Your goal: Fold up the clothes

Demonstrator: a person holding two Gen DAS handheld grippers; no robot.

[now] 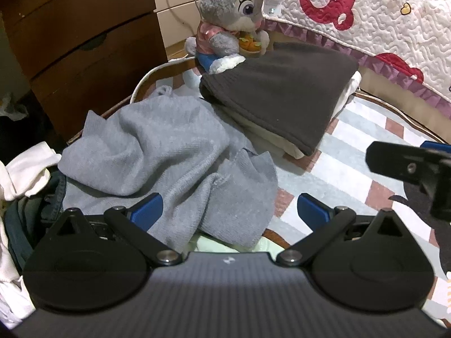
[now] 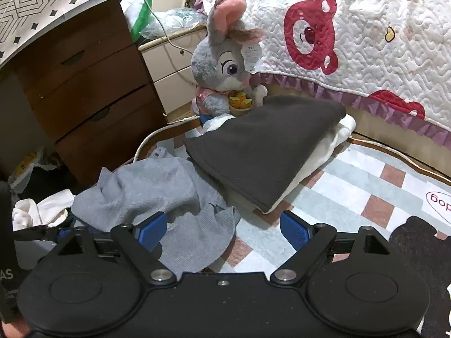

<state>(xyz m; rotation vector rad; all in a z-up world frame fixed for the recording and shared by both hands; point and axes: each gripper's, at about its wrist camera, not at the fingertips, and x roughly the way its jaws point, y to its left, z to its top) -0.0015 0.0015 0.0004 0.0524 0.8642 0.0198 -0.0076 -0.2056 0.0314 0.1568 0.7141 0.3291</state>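
A crumpled grey knit sweater (image 1: 157, 152) lies on the checked mat, its lower edge between and under my left gripper's blue fingers. My left gripper (image 1: 229, 211) is open above the sweater's hem. The sweater also shows in the right wrist view (image 2: 152, 191). My right gripper (image 2: 224, 229) is open over the sweater's right edge. Behind lies a folded stack: a dark grey garment (image 1: 282, 95) on top of a white one (image 2: 335, 138). The right gripper's side shows at the right of the left wrist view (image 1: 414, 169).
A plush rabbit (image 1: 234, 22) sits behind the stack. A brown drawer chest (image 1: 79, 45) stands at the left. A quilted bear bedspread (image 1: 380, 14) hangs at the right. White and dark clothes (image 1: 25, 174) are piled at the left. The checked mat (image 1: 363, 146) lies beneath.
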